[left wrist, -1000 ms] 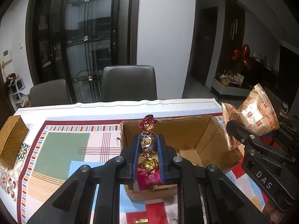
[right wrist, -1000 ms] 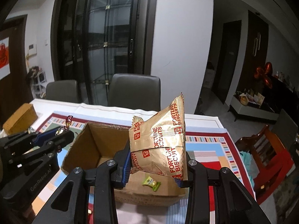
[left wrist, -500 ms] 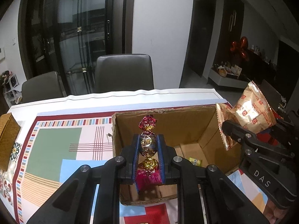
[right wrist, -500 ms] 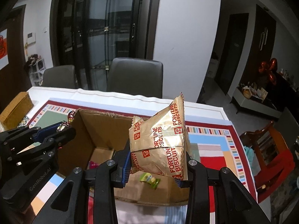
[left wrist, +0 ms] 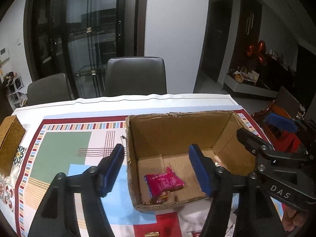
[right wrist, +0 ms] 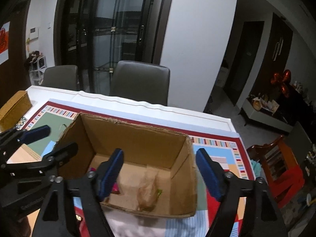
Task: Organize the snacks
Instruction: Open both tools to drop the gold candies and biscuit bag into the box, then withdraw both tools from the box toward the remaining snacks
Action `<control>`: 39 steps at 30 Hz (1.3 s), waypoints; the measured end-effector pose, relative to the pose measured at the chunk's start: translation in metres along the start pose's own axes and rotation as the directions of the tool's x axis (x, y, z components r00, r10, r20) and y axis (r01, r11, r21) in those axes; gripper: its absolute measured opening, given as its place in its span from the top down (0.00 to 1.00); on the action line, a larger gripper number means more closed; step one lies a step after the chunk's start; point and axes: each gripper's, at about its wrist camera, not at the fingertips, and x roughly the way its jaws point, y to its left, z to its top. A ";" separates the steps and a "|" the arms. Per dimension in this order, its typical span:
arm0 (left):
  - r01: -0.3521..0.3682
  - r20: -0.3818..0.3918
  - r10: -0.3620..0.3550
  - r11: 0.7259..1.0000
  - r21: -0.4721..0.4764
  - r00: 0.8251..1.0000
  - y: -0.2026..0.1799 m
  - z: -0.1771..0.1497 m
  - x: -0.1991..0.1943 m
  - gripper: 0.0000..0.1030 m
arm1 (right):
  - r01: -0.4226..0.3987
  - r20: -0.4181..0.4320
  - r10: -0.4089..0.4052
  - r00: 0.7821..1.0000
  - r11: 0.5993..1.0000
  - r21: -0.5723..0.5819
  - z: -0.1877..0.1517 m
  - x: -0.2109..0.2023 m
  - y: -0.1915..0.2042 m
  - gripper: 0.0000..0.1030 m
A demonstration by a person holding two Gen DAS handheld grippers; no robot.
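An open cardboard box [left wrist: 177, 115] [right wrist: 128, 122] stands on the patterned tablecloth. My left gripper [left wrist: 156, 152] hangs over its near left corner, jaws opening, nothing between them. Below it a pink packet [left wrist: 164, 183] and a gold-wrapped candy [left wrist: 160, 196] lie on the box floor. My right gripper [right wrist: 159, 154] is over the box's right half, jaws opening and empty. Under it the gold biscuit pack [right wrist: 148, 189] is a blur inside the box, beside a green candy [right wrist: 159, 192]. Each gripper shows in the other's view: the right gripper [left wrist: 264, 130], the left gripper [right wrist: 55, 139].
A woven straw box [left wrist: 9, 138] [right wrist: 15, 106] sits at the table's far left. Two grey chairs [left wrist: 136, 75] stand behind the table. A small gold candy [left wrist: 151, 234] lies on the cloth in front of the box. A red wooden chair [right wrist: 276, 169] is off the right side.
Both grippers have opened. The string of wrapped candies dropped from the left one into the box, and the biscuit pack dropped from the right one into the box.
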 end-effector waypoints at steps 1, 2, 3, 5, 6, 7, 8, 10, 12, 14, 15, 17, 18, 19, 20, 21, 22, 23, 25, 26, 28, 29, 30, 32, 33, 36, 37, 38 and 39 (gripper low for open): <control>-0.005 0.002 0.005 1.000 -0.002 1.000 0.001 0.000 -0.001 0.28 | 0.004 -0.001 -0.004 1.000 1.000 0.002 -0.001 -0.001 -0.001 0.21; -0.010 0.006 0.010 1.000 -0.005 1.000 0.002 0.000 -0.002 0.26 | 0.009 -0.002 -0.009 1.000 1.000 0.006 -0.001 -0.002 -0.002 0.21; -0.013 0.012 0.013 1.000 -0.011 1.000 0.004 0.000 -0.005 0.24 | 0.012 -0.001 -0.012 1.000 1.000 0.009 -0.001 -0.003 -0.004 0.21; -0.016 0.018 0.016 1.000 -0.018 1.000 0.005 0.001 -0.008 0.20 | 0.021 0.001 -0.021 1.000 1.000 0.017 0.000 -0.005 -0.006 0.20; -0.023 0.024 0.024 1.000 -0.021 0.999 0.005 0.001 -0.011 0.19 | 0.024 0.003 -0.024 1.000 0.999 0.022 -0.001 -0.007 -0.008 0.20; -0.028 0.030 0.028 0.999 -0.022 0.999 0.005 0.001 -0.013 0.18 | 0.026 0.004 -0.026 1.000 0.999 0.028 0.000 -0.008 -0.010 0.20; -0.031 0.034 0.031 0.999 -0.021 0.999 0.006 0.002 -0.014 0.17 | 0.028 0.006 -0.029 1.000 0.999 0.036 0.000 -0.010 -0.012 0.20; -0.041 0.043 0.042 0.999 -0.017 0.998 0.005 0.002 -0.019 0.16 | 0.032 0.012 -0.032 0.999 0.998 0.045 0.001 -0.013 -0.013 0.20; -0.043 0.046 0.044 0.999 -0.017 0.998 0.005 0.002 -0.023 0.16 | 0.036 0.021 -0.037 0.999 0.998 0.053 0.001 -0.018 -0.014 0.20; -0.040 0.051 0.041 0.999 -0.018 0.998 0.004 0.003 -0.027 0.16 | 0.037 0.031 -0.039 0.999 0.998 0.060 0.002 -0.023 -0.016 0.20; -0.040 0.056 0.041 0.999 -0.016 0.998 0.003 0.003 -0.030 0.16 | 0.037 0.036 -0.040 0.999 0.997 0.062 0.002 -0.025 -0.017 0.20; -0.045 0.065 0.045 0.999 -0.008 0.997 0.002 0.002 -0.035 0.16 | 0.040 0.045 -0.043 0.998 0.997 0.066 0.002 -0.030 -0.018 0.20; -0.047 0.069 0.047 0.999 -0.005 0.996 0.001 0.002 -0.037 0.16 | 0.041 0.049 -0.044 0.998 0.997 0.068 0.001 -0.033 -0.019 0.20; -0.048 0.073 0.048 0.999 -0.003 0.996 0.001 0.001 -0.040 0.16 | 0.041 0.053 -0.045 0.998 0.997 0.071 0.002 -0.035 -0.020 0.20; -0.048 0.077 0.048 0.999 -0.002 0.996 0.001 0.001 -0.042 0.16 | 0.040 0.057 -0.044 0.997 0.996 0.076 0.002 -0.038 -0.021 0.20; -0.048 0.081 0.048 0.999 -0.002 0.996 0.001 0.001 -0.045 0.16 | 0.038 0.061 -0.043 0.997 0.996 0.080 0.001 -0.041 -0.021 0.20; -0.047 0.084 0.047 0.999 -0.001 0.995 0.000 0.001 -0.047 0.16 | 0.036 0.064 -0.041 0.997 0.996 0.083 0.001 -0.043 -0.022 0.20; -0.048 0.085 0.048 0.999 0.002 0.995 0.000 0.001 -0.049 0.16 | 0.032 0.069 -0.038 0.997 0.996 0.085 0.000 -0.047 -0.022 0.20; -0.053 0.093 0.052 0.999 0.008 0.994 -0.002 0.001 -0.054 0.16 | 0.032 0.074 -0.038 0.997 0.996 0.082 -0.002 -0.051 -0.022 0.20; -0.055 0.097 0.054 0.998 0.011 0.994 -0.003 0.000 -0.057 0.16 | 0.031 0.078 -0.038 0.996 0.996 0.080 -0.003 -0.053 -0.022 0.20; -0.057 0.101 0.056 0.998 0.012 0.993 -0.004 -0.001 -0.062 0.16 | 0.031 0.082 -0.037 0.996 0.996 0.081 -0.004 -0.056 -0.023 0.20; -0.056 0.104 0.055 0.998 0.011 0.993 -0.003 -0.001 -0.063 0.16 | 0.030 0.085 -0.037 0.996 0.996 0.084 -0.004 -0.057 -0.025 0.20; -0.057 0.108 0.056 0.998 0.009 0.993 -0.003 -0.002 -0.067 0.16 | 0.029 0.086 -0.036 0.996 0.996 0.088 -0.005 -0.058 -0.025 0.20; -0.067 0.114 0.065 0.998 0.013 0.991 -0.005 -0.003 -0.071 0.16 | 0.025 0.089 -0.033 0.995 0.995 0.093 -0.009 -0.061 -0.026 0.20; -0.076 0.116 0.074 0.997 0.018 0.991 -0.006 -0.004 -0.073 0.16 | 0.026 0.093 -0.035 0.995 0.995 0.092 -0.010 -0.063 -0.026 0.20; -0.098 0.118 0.093 0.995 0.035 0.989 -0.008 -0.007 -0.076 0.16 | 0.033 0.105 -0.042 0.994 0.995 0.090 -0.014 -0.070 -0.025 0.20; -0.100 0.117 0.095 0.994 0.037 0.989 -0.010 -0.010 -0.077 0.16 | 0.033 0.107 -0.043 0.993 0.995 0.090 -0.015 -0.071 -0.025 0.20; -0.100 0.114 0.095 0.994 0.040 0.989 -0.010 -0.013 -0.078 0.16 | 0.034 0.109 -0.044 0.993 0.995 0.090 -0.017 -0.073 -0.025 0.20; -0.097 0.108 0.092 0.994 0.040 0.990 -0.011 -0.016 -0.078 0.16 | 0.034 0.111 -0.044 0.993 0.995 0.091 -0.018 -0.074 -0.026 0.20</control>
